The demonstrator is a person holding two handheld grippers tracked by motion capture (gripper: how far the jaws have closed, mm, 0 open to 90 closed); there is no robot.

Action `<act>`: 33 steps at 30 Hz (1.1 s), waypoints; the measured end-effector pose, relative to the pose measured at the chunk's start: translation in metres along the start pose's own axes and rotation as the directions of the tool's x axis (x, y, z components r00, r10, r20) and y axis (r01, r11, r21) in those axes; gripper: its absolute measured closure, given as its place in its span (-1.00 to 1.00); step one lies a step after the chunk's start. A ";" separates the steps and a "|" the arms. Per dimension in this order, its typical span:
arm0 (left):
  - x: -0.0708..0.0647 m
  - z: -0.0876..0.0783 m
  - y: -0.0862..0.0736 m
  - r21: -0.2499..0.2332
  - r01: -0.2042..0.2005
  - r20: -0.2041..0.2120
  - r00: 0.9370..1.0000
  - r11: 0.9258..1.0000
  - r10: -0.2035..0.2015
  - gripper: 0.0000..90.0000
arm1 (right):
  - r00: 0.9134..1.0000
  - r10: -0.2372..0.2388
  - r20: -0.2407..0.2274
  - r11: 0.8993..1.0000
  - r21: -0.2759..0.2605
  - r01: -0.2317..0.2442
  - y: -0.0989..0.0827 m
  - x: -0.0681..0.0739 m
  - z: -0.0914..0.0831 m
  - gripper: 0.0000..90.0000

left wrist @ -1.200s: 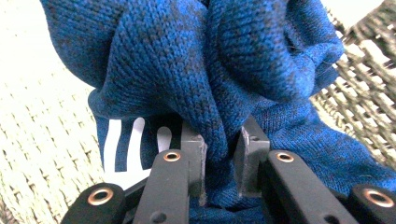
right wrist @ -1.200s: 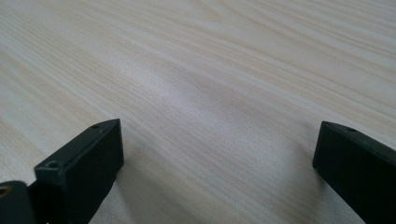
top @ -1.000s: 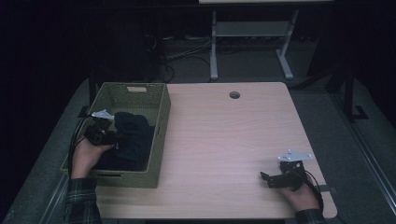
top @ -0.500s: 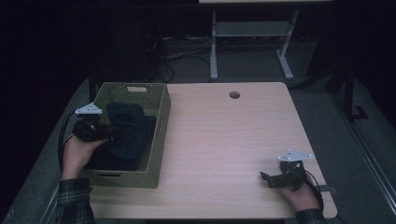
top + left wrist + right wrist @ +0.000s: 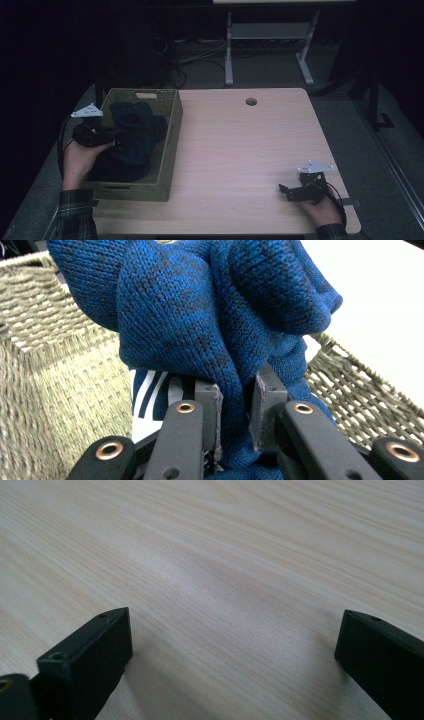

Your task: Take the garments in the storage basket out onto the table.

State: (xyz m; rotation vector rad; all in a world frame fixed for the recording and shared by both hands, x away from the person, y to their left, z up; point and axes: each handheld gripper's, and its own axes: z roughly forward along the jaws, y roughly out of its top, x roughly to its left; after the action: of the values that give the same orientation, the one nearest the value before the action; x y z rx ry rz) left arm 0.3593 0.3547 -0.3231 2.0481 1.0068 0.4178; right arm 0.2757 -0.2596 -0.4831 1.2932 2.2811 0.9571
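Lifted since 0.5 s ago, the left gripper (image 5: 235, 405) pinches the blue knit garment (image 5: 210, 325) above the woven basket (image 5: 172, 135) at the table's (image 5: 240, 150) left edge; the right gripper (image 5: 289, 191) rests wide open, empty, near the front-right corner.

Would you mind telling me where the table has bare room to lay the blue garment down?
The widest bare stretch of table runs from the basket rightward to the right gripper, with only the cable hole near the far edge. The basket is crowded: the blue knit garment clamped in the left gripper fills it.
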 end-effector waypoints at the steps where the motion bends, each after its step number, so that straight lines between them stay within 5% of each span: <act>1: -0.001 -0.001 0.002 -0.007 0.001 -0.001 1.000 1.000 -0.001 0.71 | 1.000 0.000 0.000 1.000 0.000 0.000 0.000 0.000 0.000 -0.97; 17: -0.009 -0.018 0.031 -0.085 -0.026 0.010 1.000 0.996 0.027 0.72 | 1.000 0.001 -0.002 1.000 -0.001 -0.001 0.000 0.000 0.000 -0.97; 33: -0.022 -0.029 0.064 -0.179 -0.051 0.084 0.994 0.983 0.067 0.73 | 1.000 0.000 -0.002 1.000 0.000 0.000 0.000 0.000 0.000 -0.96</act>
State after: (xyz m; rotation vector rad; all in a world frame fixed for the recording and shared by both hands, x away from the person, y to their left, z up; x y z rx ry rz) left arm 0.3607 0.3290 -0.2541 1.9229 0.8272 0.4260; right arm 0.2755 -0.2596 -0.4829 1.2922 2.2822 0.9590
